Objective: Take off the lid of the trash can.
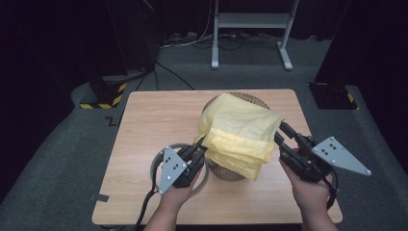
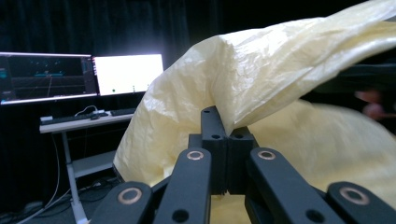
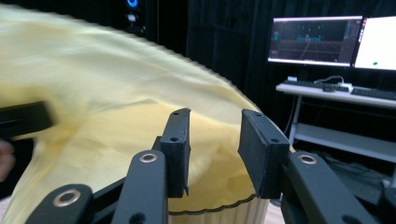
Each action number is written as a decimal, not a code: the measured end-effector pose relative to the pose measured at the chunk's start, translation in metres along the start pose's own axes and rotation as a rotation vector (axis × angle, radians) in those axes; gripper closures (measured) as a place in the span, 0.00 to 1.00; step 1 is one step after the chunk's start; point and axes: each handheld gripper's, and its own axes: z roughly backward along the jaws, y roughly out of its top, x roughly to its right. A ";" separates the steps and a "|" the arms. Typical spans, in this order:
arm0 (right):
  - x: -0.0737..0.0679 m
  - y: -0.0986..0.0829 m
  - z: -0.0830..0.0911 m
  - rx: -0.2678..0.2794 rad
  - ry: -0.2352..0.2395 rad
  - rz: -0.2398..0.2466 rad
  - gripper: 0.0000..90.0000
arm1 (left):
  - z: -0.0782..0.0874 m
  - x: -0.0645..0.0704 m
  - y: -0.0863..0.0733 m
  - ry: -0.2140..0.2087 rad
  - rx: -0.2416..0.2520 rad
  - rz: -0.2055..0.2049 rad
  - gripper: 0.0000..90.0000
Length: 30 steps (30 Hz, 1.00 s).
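**Lining the bin: bag draped, one edge pinched**

Dark studio, wooden table (image 1: 144,125) on grey carpet, monitors (image 2: 79,74) on a desk behind. Yellow plastic bag (image 1: 238,134) lies draped over the ribbed round bin (image 1: 226,172) mid-table, covering its top and spilling down the near side. Left gripper (image 1: 201,143) has its jaws clenched on the bag's left edge, film pinched between the pads. Right gripper (image 1: 280,132) sits at the bag's right edge, jaws spread, nothing in them. A grey ring (image 1: 156,166) lies under the left hand. Step looks like opening the bag over the bin. Next move likely needs the right jaws closing on the opposite edge, then pulling both sides apart and down over the rim.
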 end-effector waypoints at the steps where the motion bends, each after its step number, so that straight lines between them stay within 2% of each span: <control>1: -0.001 0.001 0.003 0.008 0.004 0.002 0.71 | -0.005 -0.001 0.003 0.015 -0.005 0.013 0.99; 4: -0.007 0.004 0.007 0.019 0.025 0.011 0.71 | -0.015 -0.003 0.012 0.034 -0.006 0.039 0.99; 6: -0.012 0.003 0.006 0.017 0.046 0.015 0.70 | -0.021 -0.001 0.016 0.039 -0.012 0.029 0.99; 10: -0.029 -0.004 -0.009 -0.036 0.086 0.018 0.62 | -0.030 0.001 0.021 0.048 -0.012 0.045 0.99; 12: -0.034 -0.006 -0.016 -0.050 0.094 0.024 0.56 | -0.030 0.001 0.023 0.049 -0.007 0.052 0.99; 14: -0.039 -0.010 -0.024 -0.088 0.106 0.012 0.48 | -0.028 0.001 0.023 0.046 0.000 0.061 0.99; 17: -0.045 -0.018 -0.032 -0.127 0.129 0.020 0.47 | -0.021 0.001 0.025 0.047 0.015 0.060 0.99; 21: -0.054 -0.026 -0.034 -0.151 0.132 0.077 0.65 | -0.010 -0.001 0.026 0.055 0.030 0.065 0.99; 23: -0.057 -0.027 -0.034 -0.160 0.131 0.081 0.78 | -0.004 -0.002 0.025 0.074 0.038 0.066 0.99; 24: -0.057 -0.027 -0.033 -0.156 0.130 0.083 0.81 | -0.001 -0.004 0.024 0.088 0.037 0.061 0.99; 25: -0.057 -0.027 -0.033 -0.152 0.127 0.078 0.90 | 0.000 -0.004 0.023 0.094 0.039 0.062 0.98; 27: -0.056 -0.027 -0.031 -0.136 0.119 0.084 0.98 | 0.004 -0.010 0.020 0.116 0.030 0.061 0.92; 30: -0.049 -0.024 -0.026 -0.101 0.091 0.081 0.99 | 0.009 -0.019 0.014 0.156 0.023 0.065 0.85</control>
